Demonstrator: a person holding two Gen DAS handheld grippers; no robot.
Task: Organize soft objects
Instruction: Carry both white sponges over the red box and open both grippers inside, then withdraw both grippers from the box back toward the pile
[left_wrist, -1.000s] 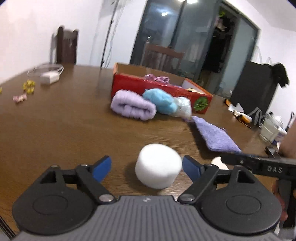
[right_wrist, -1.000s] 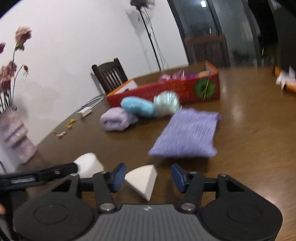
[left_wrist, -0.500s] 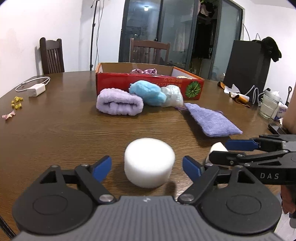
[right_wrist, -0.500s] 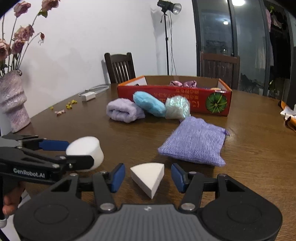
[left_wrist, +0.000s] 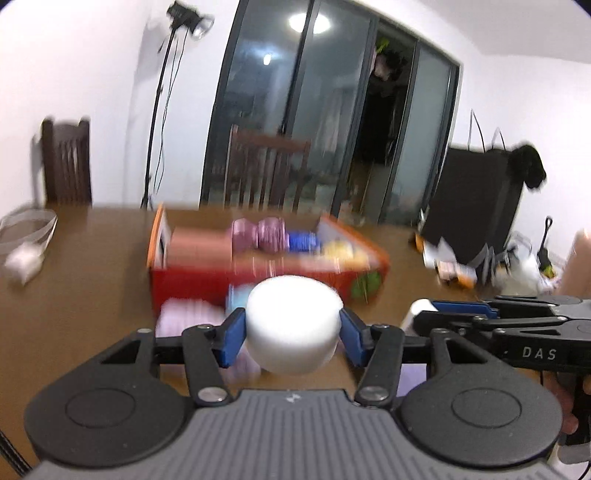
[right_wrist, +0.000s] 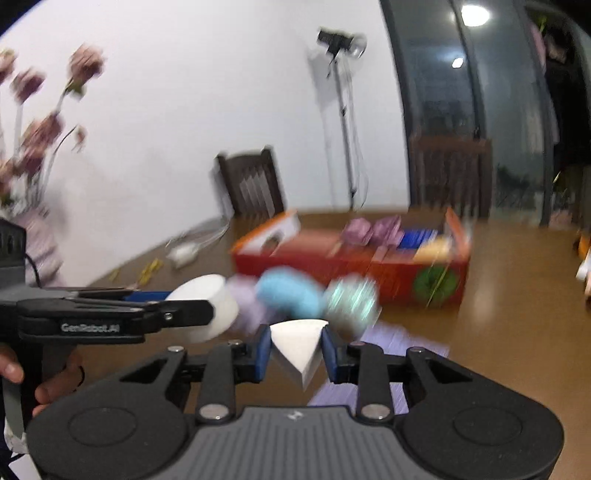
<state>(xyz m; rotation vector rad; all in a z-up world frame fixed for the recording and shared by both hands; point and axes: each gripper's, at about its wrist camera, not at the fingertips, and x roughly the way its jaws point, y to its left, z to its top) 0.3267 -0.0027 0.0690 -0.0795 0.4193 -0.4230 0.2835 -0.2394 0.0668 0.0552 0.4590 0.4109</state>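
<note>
Clearly, in the left wrist view, a white foam cylinder (left_wrist: 293, 325) was clamped by the left gripper (left_wrist: 293, 335), in front of the red box (left_wrist: 258, 273). In the right wrist view, a white foam wedge (right_wrist: 298, 347) was pinched by the right gripper (right_wrist: 295, 350), also before the red box (right_wrist: 354, 273).

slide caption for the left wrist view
Left gripper holds a round white sponge above the table, facing the red box.
</note>
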